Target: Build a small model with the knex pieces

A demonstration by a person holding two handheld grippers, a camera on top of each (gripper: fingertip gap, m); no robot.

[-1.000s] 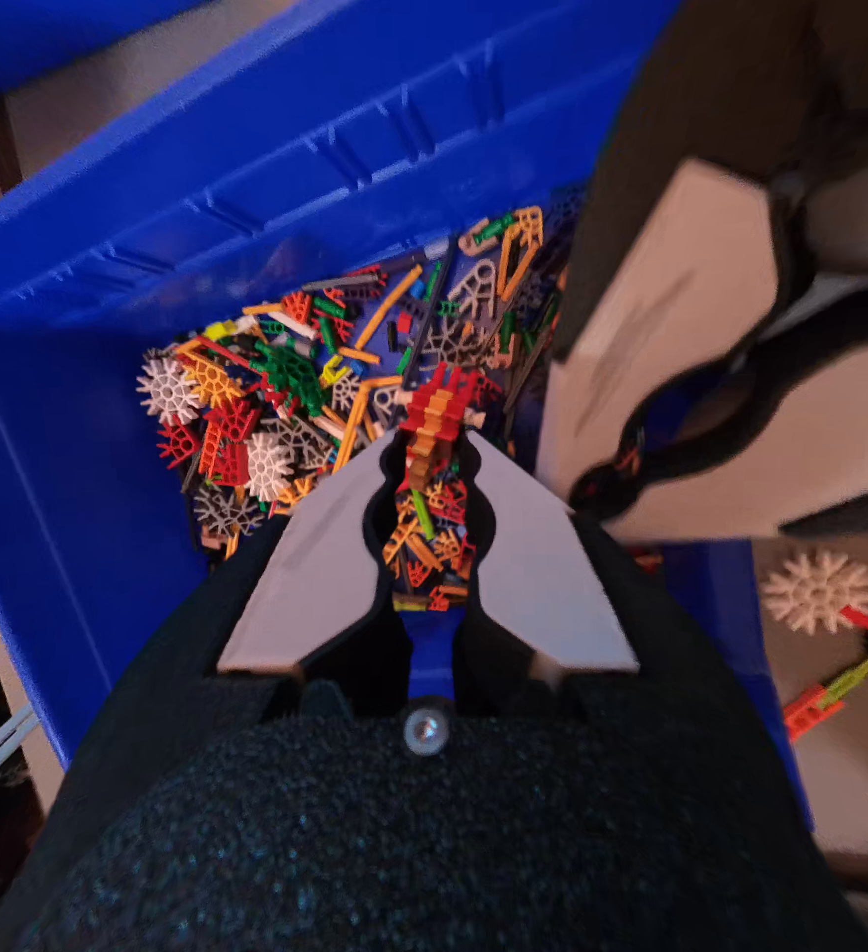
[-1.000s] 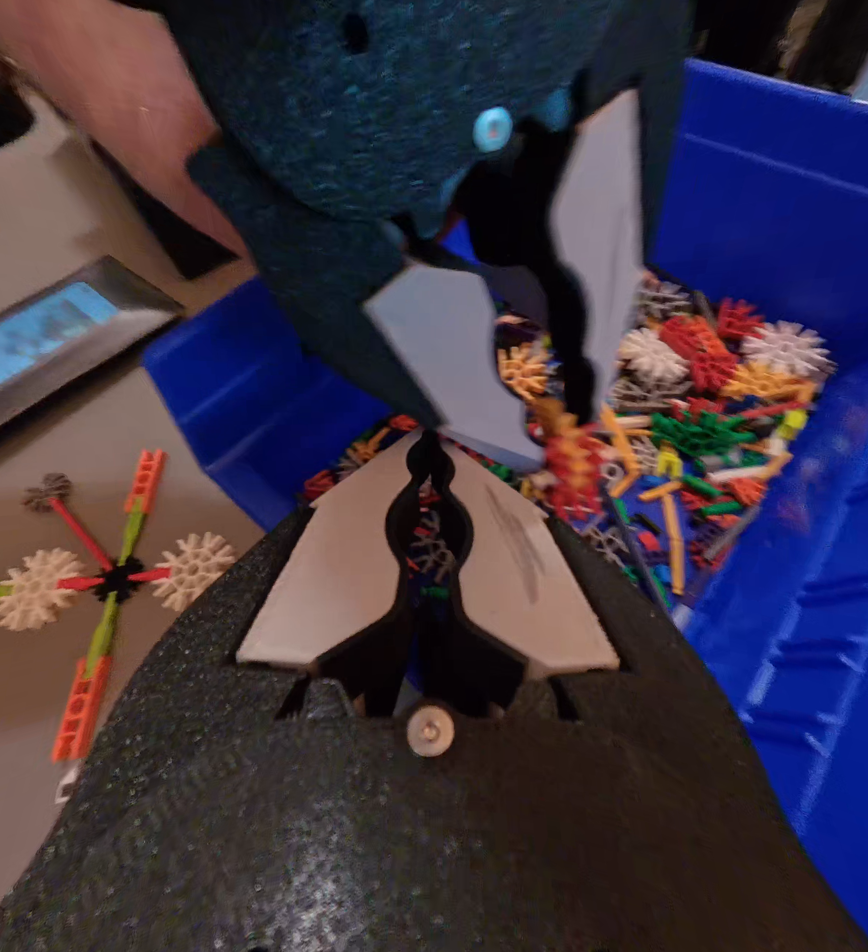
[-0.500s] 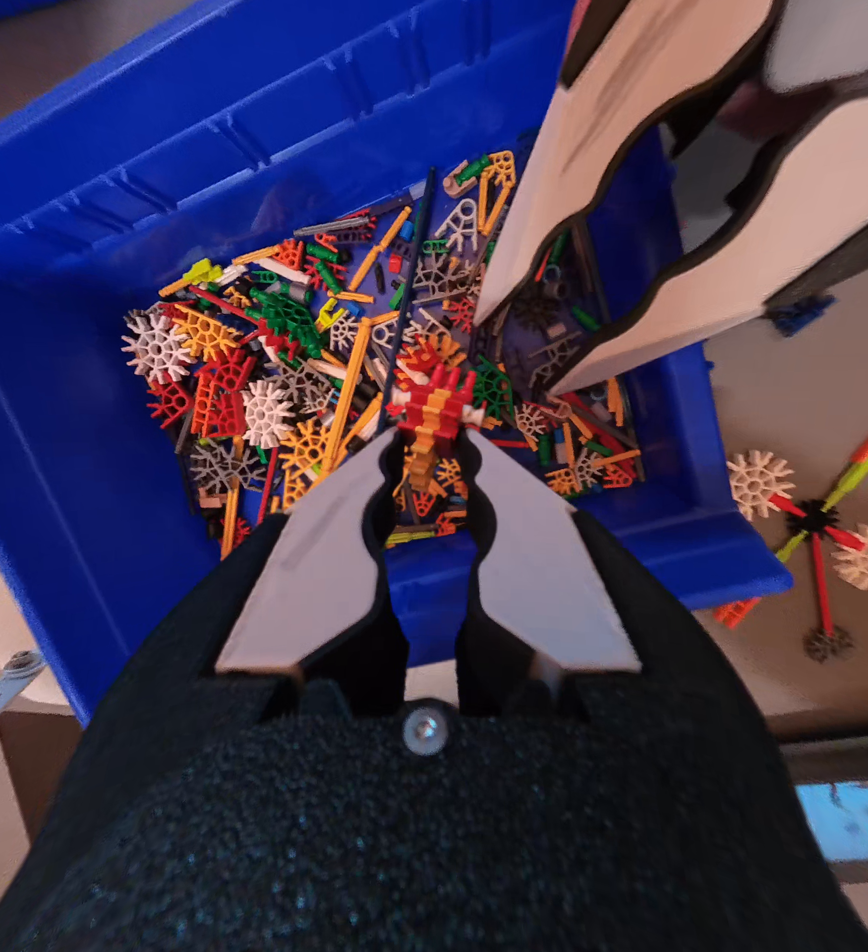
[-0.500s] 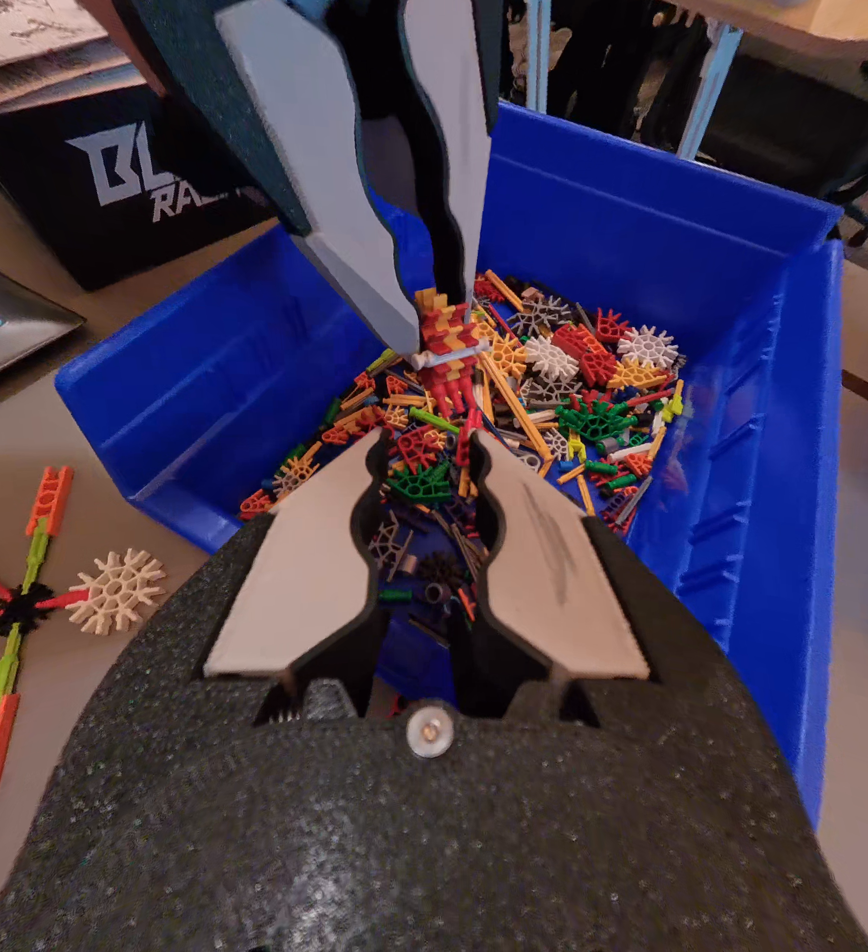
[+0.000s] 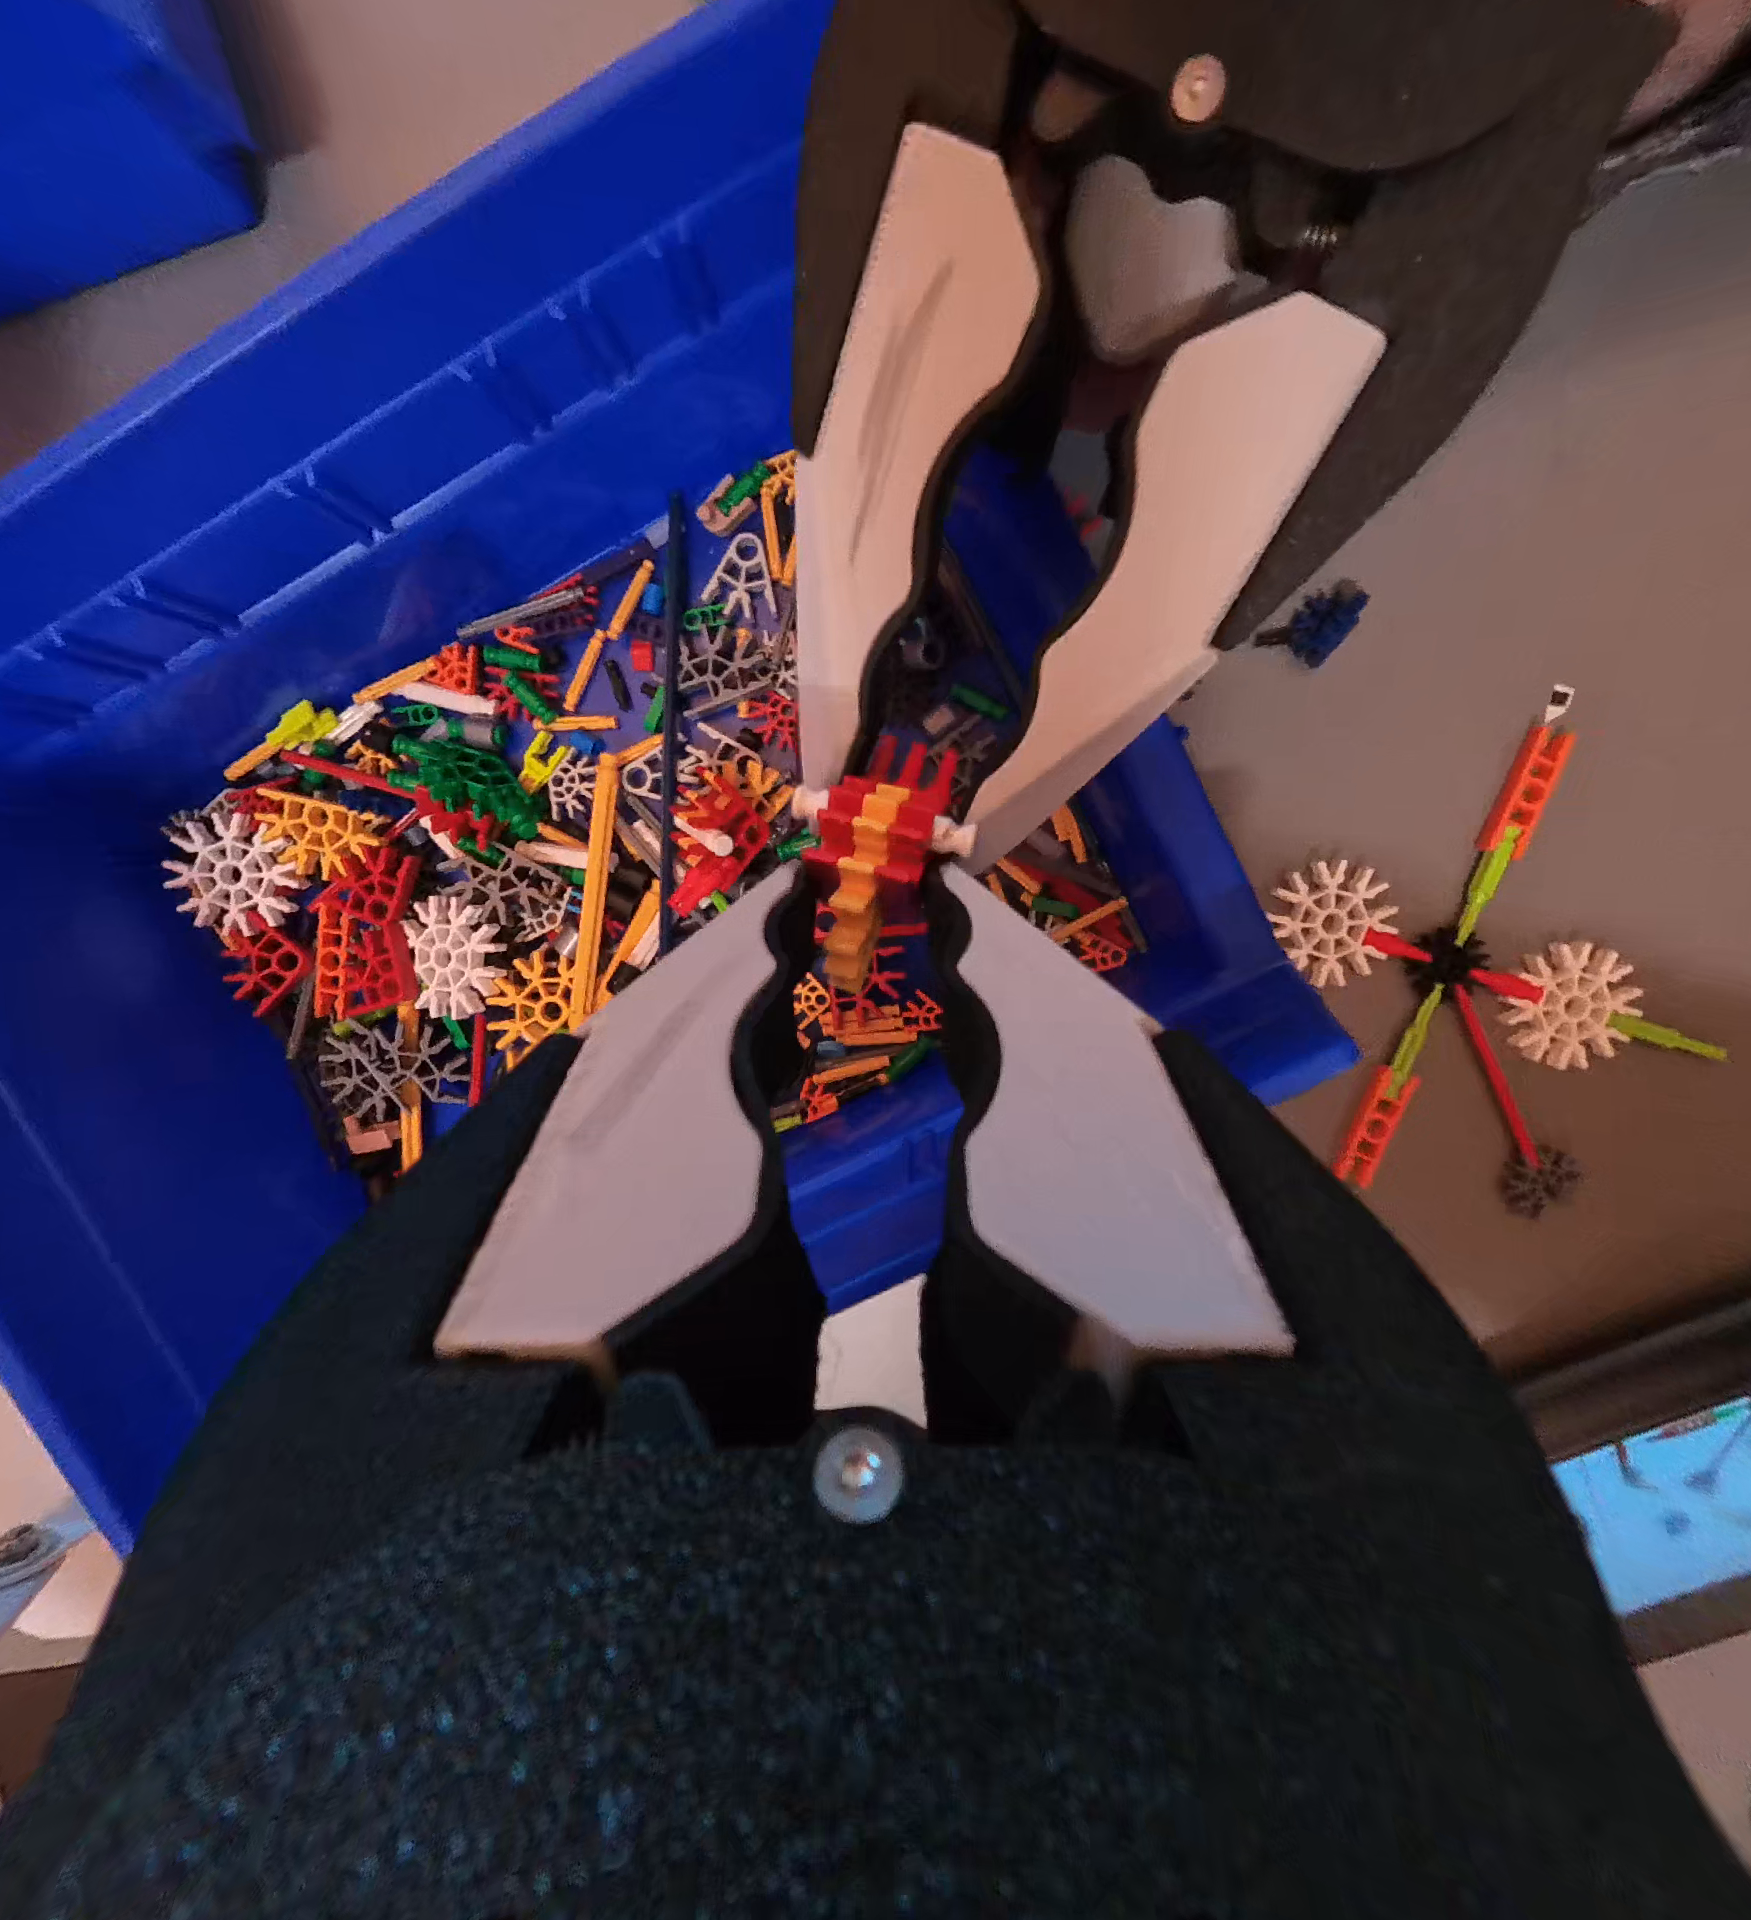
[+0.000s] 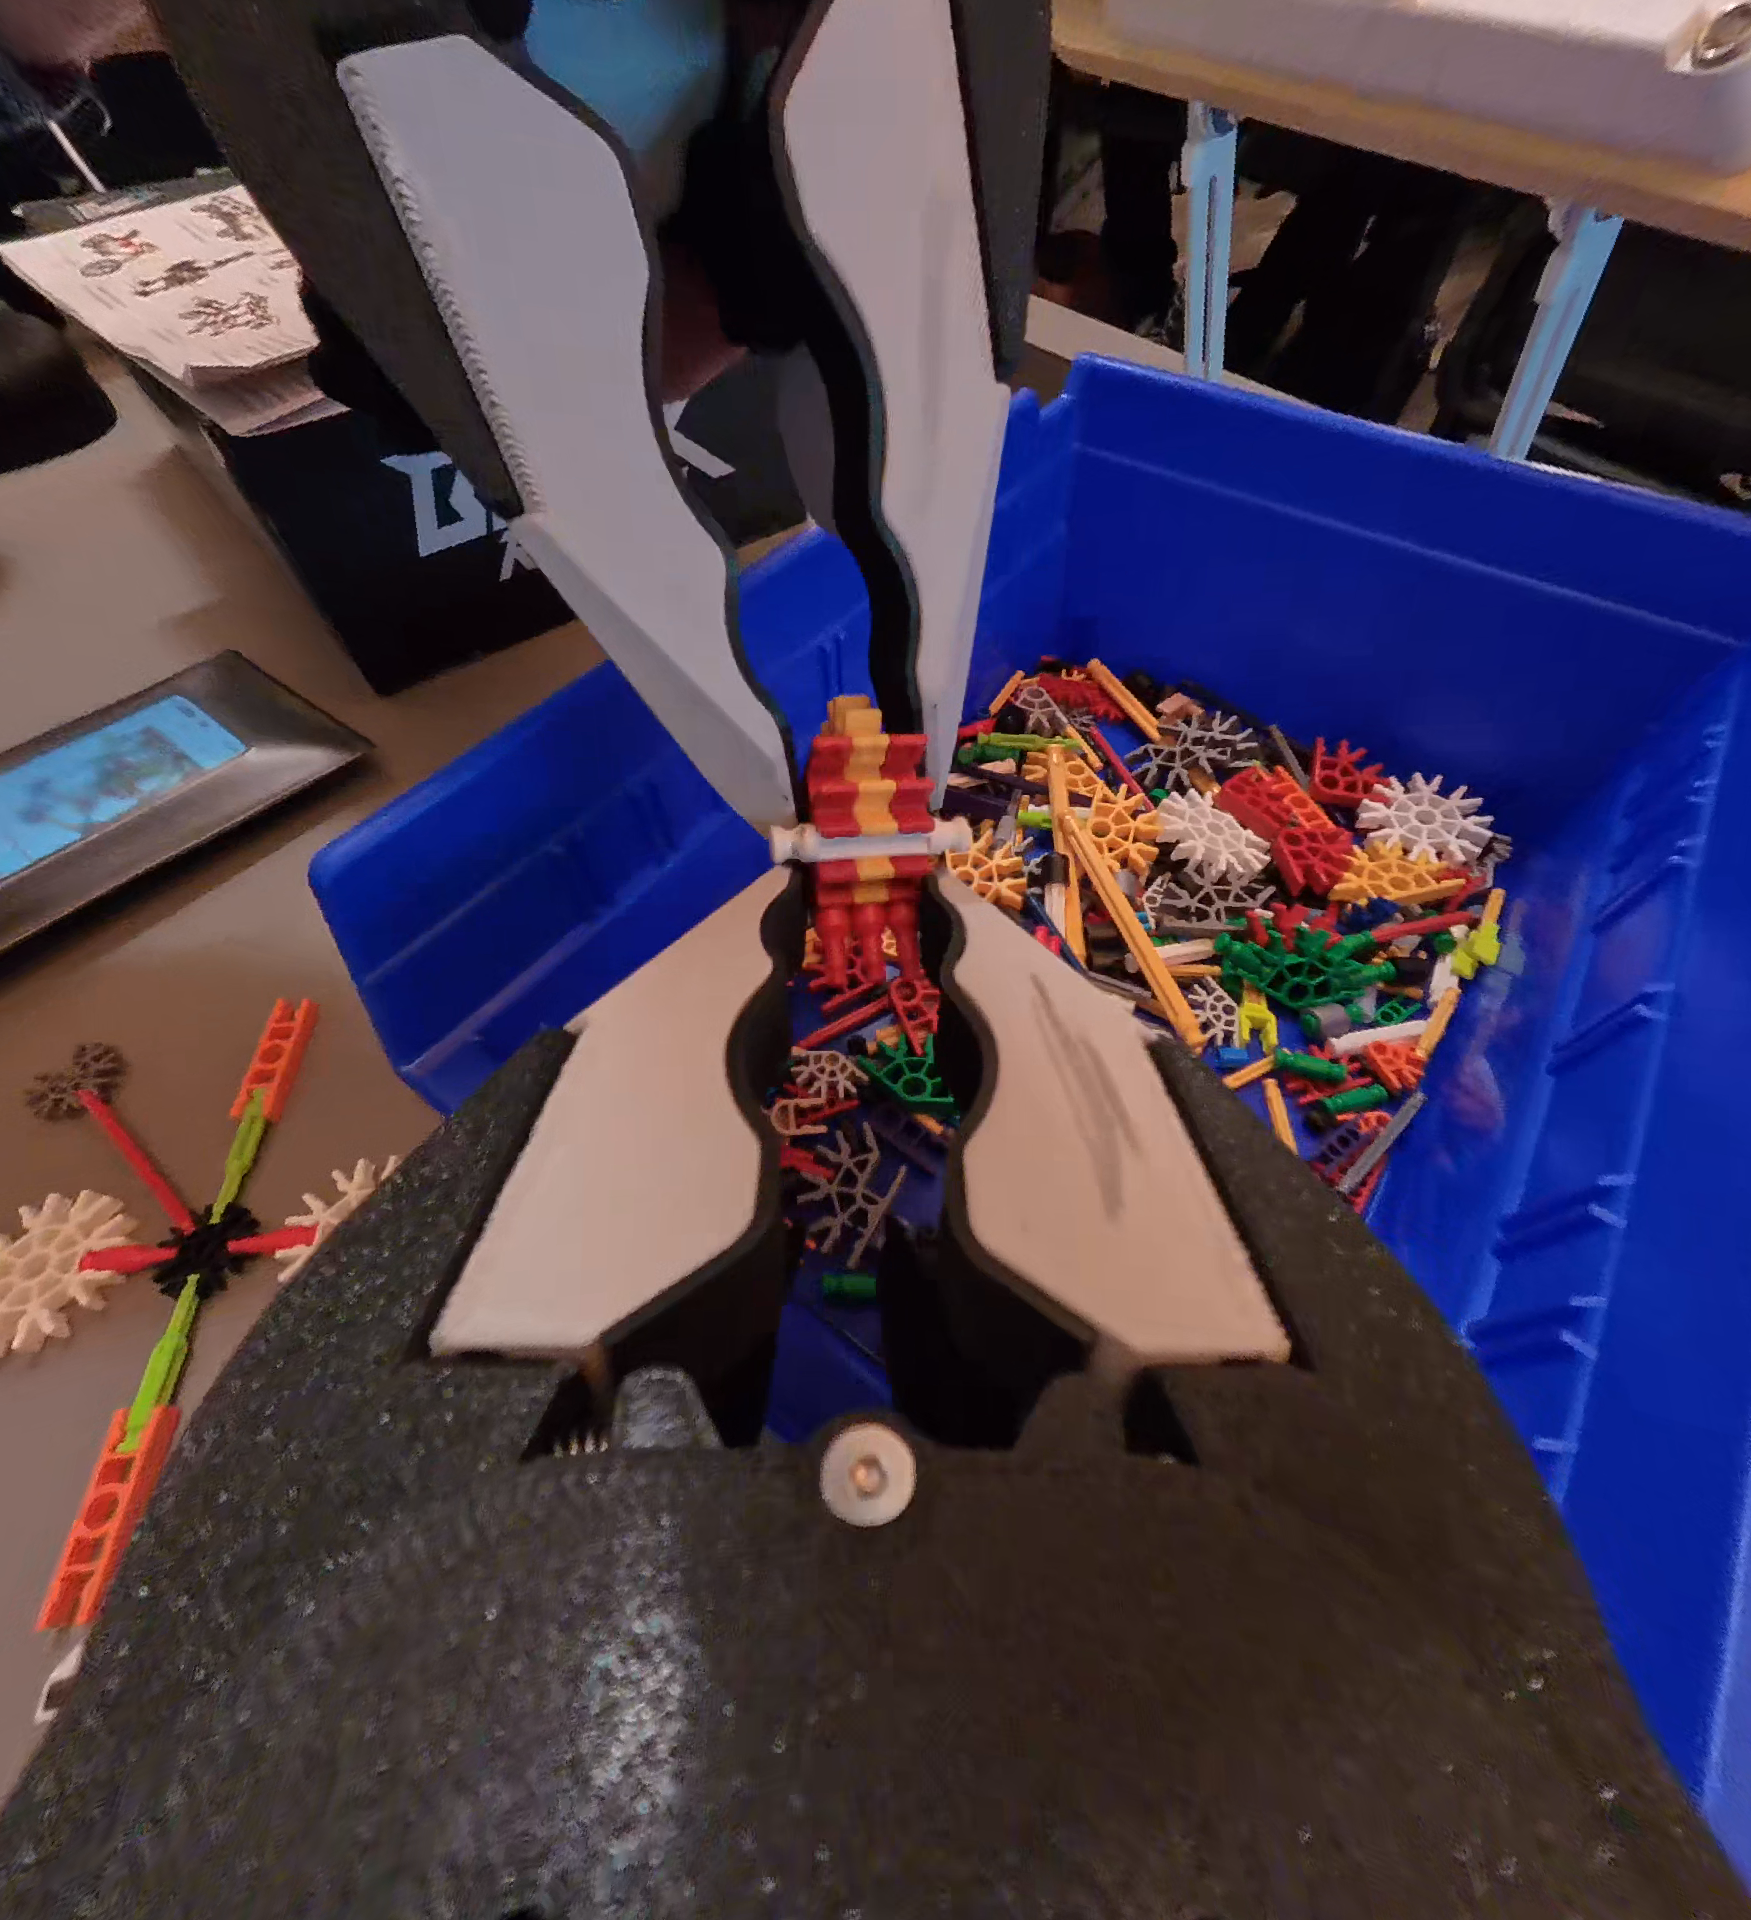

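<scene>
A small stack of red, yellow and orange connectors on a short white rod [image 5: 876,831] hangs above the blue bin [image 5: 435,416] of loose building pieces. My left gripper [image 5: 871,883] is shut on one end of the stack. My right gripper [image 6: 866,894] comes from the opposite side, and its fingers press on the stack's red end [image 6: 866,925], just under the white rod. In the right wrist view the left gripper [image 6: 863,795] reaches down from above onto the stack [image 6: 866,790]. In the left wrist view the right gripper [image 5: 886,805] reaches in from the top.
A flat star-shaped model [image 5: 1442,951] of white snowflake wheels, red and green rods and orange pieces lies on the table beside the bin [image 6: 1473,582]. A tablet with a lit screen [image 6: 71,790], a black box [image 6: 414,520] with printed sheets on it, and a second blue bin [image 5: 50,135] are nearby.
The left gripper lifted the stack up out of the bin. The right gripper opened, swung round to face it, and closed onto the stack's other end.
</scene>
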